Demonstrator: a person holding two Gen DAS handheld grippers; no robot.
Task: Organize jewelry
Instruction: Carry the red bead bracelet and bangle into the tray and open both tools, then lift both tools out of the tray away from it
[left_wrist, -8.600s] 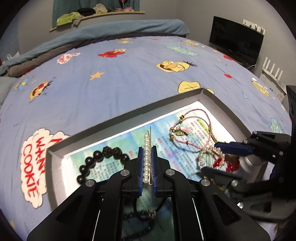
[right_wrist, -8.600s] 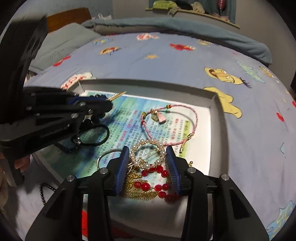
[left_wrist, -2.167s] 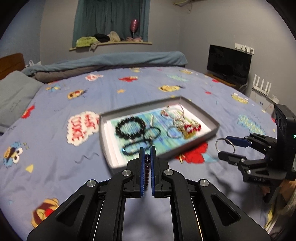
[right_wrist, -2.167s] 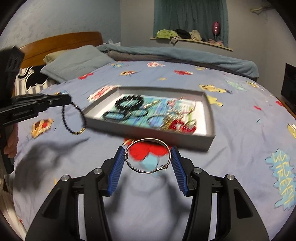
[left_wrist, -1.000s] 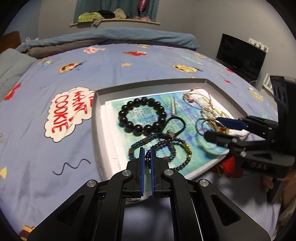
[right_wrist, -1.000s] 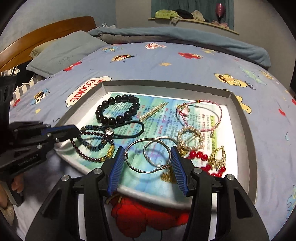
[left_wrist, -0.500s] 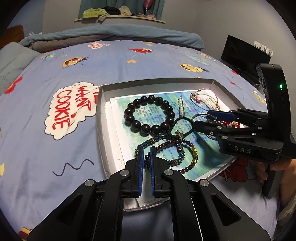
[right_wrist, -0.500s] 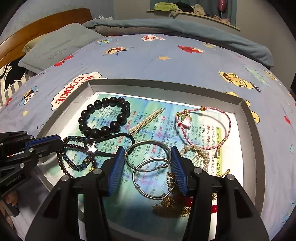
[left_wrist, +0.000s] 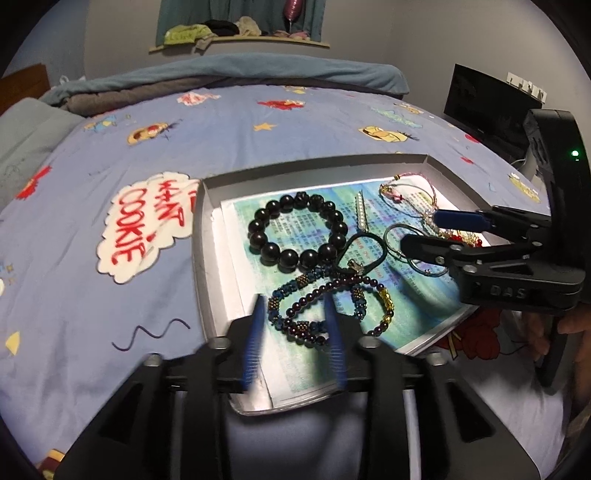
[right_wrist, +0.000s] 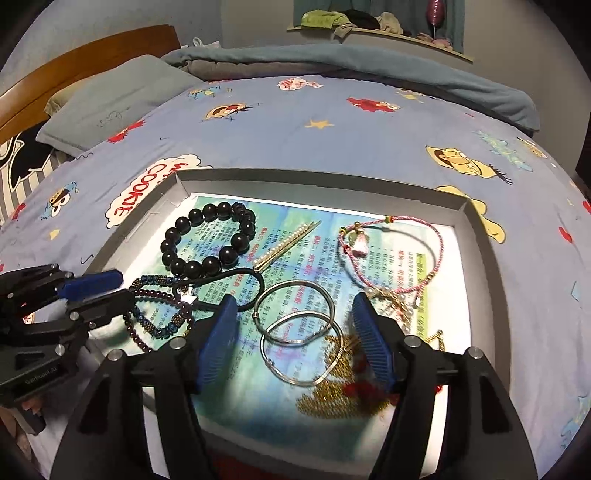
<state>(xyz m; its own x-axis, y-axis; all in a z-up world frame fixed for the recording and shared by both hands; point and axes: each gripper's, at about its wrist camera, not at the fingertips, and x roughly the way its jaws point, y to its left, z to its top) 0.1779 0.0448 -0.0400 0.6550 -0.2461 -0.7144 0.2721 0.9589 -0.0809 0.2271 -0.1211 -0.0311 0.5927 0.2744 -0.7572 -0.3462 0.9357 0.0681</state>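
Observation:
A grey tray (left_wrist: 201, 236) (right_wrist: 295, 176) lies on the bed, lined with printed paper. In it lie a black bead bracelet (left_wrist: 299, 229) (right_wrist: 207, 238), a dark purple bead bracelet (left_wrist: 332, 314) (right_wrist: 155, 317), a pearl hair pin (right_wrist: 286, 245), two silver bangles (right_wrist: 295, 314), a pink cord bracelet (right_wrist: 391, 254) and gold and red pieces. My left gripper (left_wrist: 295, 332) is open over the purple bracelet. My right gripper (right_wrist: 295, 332) is open around the bangles; it also shows in the left wrist view (left_wrist: 436, 230).
The bed has a blue cartoon-print cover (left_wrist: 147, 155). Pillows (right_wrist: 110, 99) and a wooden headboard lie at the far left. A dark screen (left_wrist: 480, 99) stands by the right wall.
Both grippers have opened. The left one let go of the purple bead bracelet into the tray, and the right one let go of the silver bangle, which now lies on the paper.

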